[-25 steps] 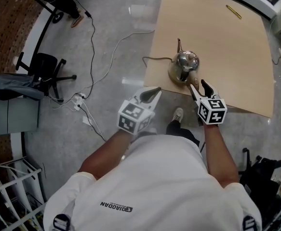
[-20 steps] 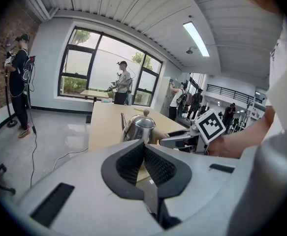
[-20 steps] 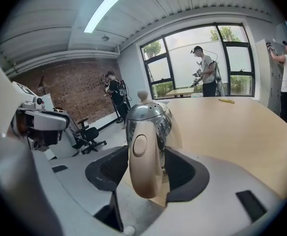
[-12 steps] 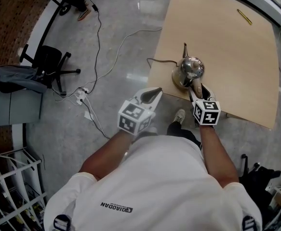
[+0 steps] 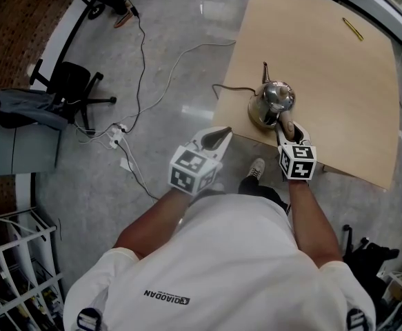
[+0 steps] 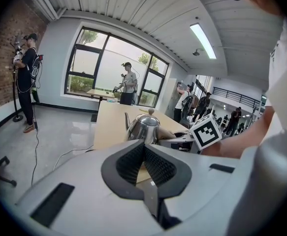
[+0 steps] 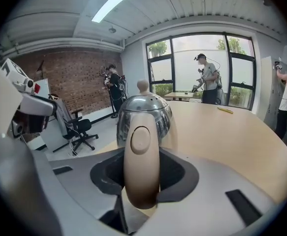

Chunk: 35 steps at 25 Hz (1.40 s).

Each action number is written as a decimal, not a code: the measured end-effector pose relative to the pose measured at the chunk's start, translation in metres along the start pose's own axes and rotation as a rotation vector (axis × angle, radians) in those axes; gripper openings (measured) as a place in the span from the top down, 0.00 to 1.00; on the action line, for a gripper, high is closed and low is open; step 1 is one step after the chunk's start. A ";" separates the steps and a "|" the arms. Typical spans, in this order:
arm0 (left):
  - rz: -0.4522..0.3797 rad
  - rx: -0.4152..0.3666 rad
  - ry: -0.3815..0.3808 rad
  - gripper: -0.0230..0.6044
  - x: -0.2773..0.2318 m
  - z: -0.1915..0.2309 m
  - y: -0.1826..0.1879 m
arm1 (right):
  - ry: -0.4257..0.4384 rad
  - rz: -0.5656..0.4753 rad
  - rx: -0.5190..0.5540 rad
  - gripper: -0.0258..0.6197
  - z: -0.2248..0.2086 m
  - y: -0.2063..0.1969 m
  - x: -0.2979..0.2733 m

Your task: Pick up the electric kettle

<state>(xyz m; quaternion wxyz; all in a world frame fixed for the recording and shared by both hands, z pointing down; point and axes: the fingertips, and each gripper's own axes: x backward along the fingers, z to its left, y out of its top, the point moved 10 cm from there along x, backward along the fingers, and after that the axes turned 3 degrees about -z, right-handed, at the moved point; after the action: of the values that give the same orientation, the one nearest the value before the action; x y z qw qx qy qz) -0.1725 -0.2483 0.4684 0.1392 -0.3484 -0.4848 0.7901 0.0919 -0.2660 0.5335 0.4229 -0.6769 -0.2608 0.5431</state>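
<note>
Wooden table (image 5: 338, 67), kettle (image 5: 273, 102) near edge

Beyond the kettle (image 5: 273, 101) the table (image 5: 325, 67) lies open; only a pen (image 5: 353, 28) rests far off, near the back edge. Left of the kettle a cord (image 5: 227, 85) runs over the table edge. The near side is taken: the right gripper (image 5: 288, 126) is there, its jaws closing on the handle (image 7: 141, 166) between them. The left gripper (image 5: 223, 132) hangs over the floor (image 5: 173, 67), well apart from the kettle.
</note>
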 end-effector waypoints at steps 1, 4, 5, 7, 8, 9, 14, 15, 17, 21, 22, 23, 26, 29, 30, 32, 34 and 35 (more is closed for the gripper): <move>-0.002 -0.003 0.002 0.97 0.002 0.000 0.000 | 0.002 -0.007 -0.010 0.74 -0.002 0.002 0.000; -0.010 -0.010 0.011 0.97 0.008 0.001 0.002 | 0.001 -0.067 -0.048 0.75 -0.007 0.017 0.000; -0.014 -0.011 0.015 0.97 0.011 0.001 0.002 | -0.001 -0.099 -0.060 0.75 -0.009 0.025 0.001; -0.020 -0.012 0.026 0.97 0.016 0.003 0.001 | -0.005 -0.171 -0.076 0.77 -0.013 0.044 0.003; -0.022 -0.010 0.031 0.97 0.020 0.004 0.001 | -0.007 -0.201 -0.079 0.81 -0.014 0.054 0.003; -0.026 -0.007 0.037 0.97 0.023 0.006 0.000 | -0.007 -0.219 -0.082 0.83 -0.016 0.062 0.002; -0.052 -0.005 0.054 0.97 0.038 0.010 -0.002 | -0.014 -0.250 -0.070 0.84 -0.017 0.079 0.003; -0.058 -0.007 0.054 0.97 0.041 0.011 -0.003 | -0.013 -0.256 -0.074 0.84 -0.016 0.080 0.006; -0.069 -0.011 0.055 0.97 0.048 0.013 -0.004 | -0.006 -0.261 -0.086 0.84 -0.012 0.084 0.013; -0.086 -0.016 0.045 0.97 0.058 0.016 0.001 | 0.009 -0.264 -0.109 0.84 0.000 0.092 0.033; -0.089 -0.015 0.038 0.97 0.061 0.016 0.002 | 0.013 -0.266 -0.120 0.84 0.004 0.092 0.041; -0.096 -0.015 0.029 0.97 0.065 0.015 0.003 | 0.016 -0.268 -0.129 0.84 0.009 0.091 0.049; -0.113 -0.026 -0.006 0.97 0.073 0.011 0.002 | 0.018 -0.279 -0.142 0.84 0.024 0.085 0.076; -0.118 -0.041 -0.045 0.97 0.083 0.006 -0.003 | 0.010 -0.287 -0.156 0.84 0.039 0.077 0.103; -0.118 -0.045 -0.057 0.97 0.086 0.003 -0.005 | 0.007 -0.287 -0.156 0.84 0.045 0.073 0.112; -0.113 -0.047 -0.077 0.97 0.091 -0.002 -0.009 | 0.000 -0.284 -0.153 0.84 0.054 0.066 0.126; -0.105 -0.049 -0.091 0.97 0.094 -0.007 -0.013 | -0.006 -0.282 -0.159 0.84 0.061 0.059 0.138; -0.103 -0.050 -0.098 0.97 0.094 -0.009 -0.015 | -0.007 -0.281 -0.164 0.84 0.063 0.055 0.144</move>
<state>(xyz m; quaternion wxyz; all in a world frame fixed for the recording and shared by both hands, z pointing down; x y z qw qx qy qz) -0.2355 -0.1822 0.4393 0.1469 -0.2873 -0.5278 0.7857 0.0650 -0.1584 0.4091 0.4369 -0.6641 -0.3980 0.4579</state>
